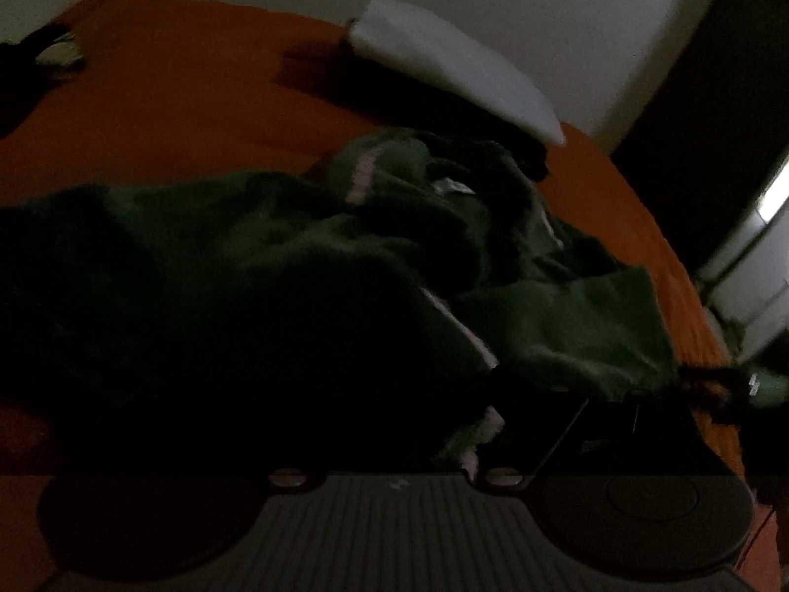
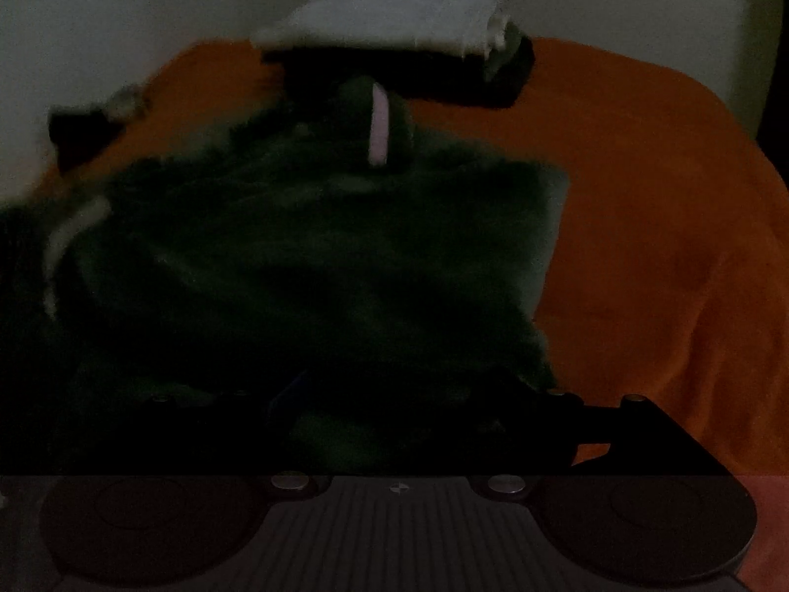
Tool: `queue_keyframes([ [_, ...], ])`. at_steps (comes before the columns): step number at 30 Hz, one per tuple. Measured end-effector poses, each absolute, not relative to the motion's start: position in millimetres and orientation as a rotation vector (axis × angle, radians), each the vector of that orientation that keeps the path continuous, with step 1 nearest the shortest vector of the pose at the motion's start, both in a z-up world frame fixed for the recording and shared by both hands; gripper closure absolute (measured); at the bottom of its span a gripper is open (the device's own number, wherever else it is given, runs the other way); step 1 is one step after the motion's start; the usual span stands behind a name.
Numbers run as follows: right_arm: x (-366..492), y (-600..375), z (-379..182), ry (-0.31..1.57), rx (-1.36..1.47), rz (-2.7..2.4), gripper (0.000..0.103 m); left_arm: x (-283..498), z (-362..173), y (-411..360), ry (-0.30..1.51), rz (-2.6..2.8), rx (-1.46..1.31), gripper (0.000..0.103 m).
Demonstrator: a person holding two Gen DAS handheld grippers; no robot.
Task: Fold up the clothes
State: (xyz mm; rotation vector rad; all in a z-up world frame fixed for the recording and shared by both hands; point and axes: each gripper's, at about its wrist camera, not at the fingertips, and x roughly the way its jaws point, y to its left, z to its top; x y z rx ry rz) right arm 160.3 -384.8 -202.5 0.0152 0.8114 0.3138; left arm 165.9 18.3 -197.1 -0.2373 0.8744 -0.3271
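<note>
Green garment (image 1: pixel 276 256) sprawls across the orange bed cover (image 1: pixel 162 113), bunched and nowhere near flat, so the fold has hardly got going, I'd say.

Starting at my left: in the left wrist view the cloth lies dark and rumpled straight ahead, its pale stripe (image 1: pixel 360 180) running up a ridge in the heap. My left gripper (image 1: pixel 389 424) angles down over the near edge of the fabric. It's dim down there, and I can't make out the fingers against the cloth, so I can't tell if the jaws are gaping or pinching anything. Further back, a white folded item (image 1: pixel 458 74) sits on something dark near the wall, kept clear of the work, presumably a piece already dealt with.

Moving right: the right wrist view shows the same garment from the other side, a broad dark-green slab (image 2: pixel 315 256) with a fairly straight right edge where the orange cover begins. That edge looks like the natural place to take hold for squaring things up. My right gripper (image 2: pixel 394 424) hovers low over the near hem, its frame a black outline only; whether it's clamped or spread, I honestly can't tell. The white stack (image 2: pixel 389 19) lies beyond, well apart from the garment.
</note>
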Motion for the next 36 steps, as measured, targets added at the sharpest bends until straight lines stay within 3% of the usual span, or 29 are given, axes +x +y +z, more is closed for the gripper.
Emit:
queue_keyframes([
  [1,162,-388,-192,0.768,0.042,0.321,0.024,167,-197,14,0.863,-0.335,-0.222,0.016],
  [2,165,-391,-184,0.726,0.060,0.314,0.024,167,-196,10,0.854,-0.352,-0.204,0.032],
  [3,172,-392,-179,0.697,0.065,0.292,0.023,168,-197,6,0.863,-0.369,-0.188,0.071],
  [4,182,-392,-179,0.688,0.061,0.264,0.023,169,-200,1,0.888,-0.369,-0.179,0.089],
  [5,192,-391,-180,0.689,0.054,0.233,0.023,166,-203,-1,0.907,-0.340,-0.186,0.095],
  [8,228,-388,-201,0.754,0.056,0.174,0.030,141,-205,11,0.912,-0.273,-0.282,0.095],
  [10,247,-387,-221,0.812,0.026,0.127,0.049,128,-207,19,0.939,-0.255,-0.306,0.094],
  [13,263,-394,-242,0.848,0.023,0.074,0.050,126,-214,28,0.982,-0.216,-0.298,0.070],
  [15,264,-398,-240,0.849,0.066,0.065,0.050,125,-207,31,0.944,-0.188,-0.255,0.049],
  [17,255,-395,-224,0.825,0.081,0.072,0.050,121,-191,30,0.868,-0.174,-0.170,0.042],
  [24,189,-344,-181,0.656,0.067,0.277,0.046,122,-144,-11,0.628,-0.315,0.031,0.041],
  [28,187,-301,-199,0.794,0.130,0.368,0.046,137,-168,-46,0.688,-0.322,0.098,0.041],
  [30,179,-285,-205,0.823,0.092,0.406,0.046,143,-191,-46,0.755,-0.286,0.107,0.048],
  [36,175,-282,-226,0.900,0.016,0.385,0.046,157,-234,-22,0.800,-0.298,0.138,0.047],
])
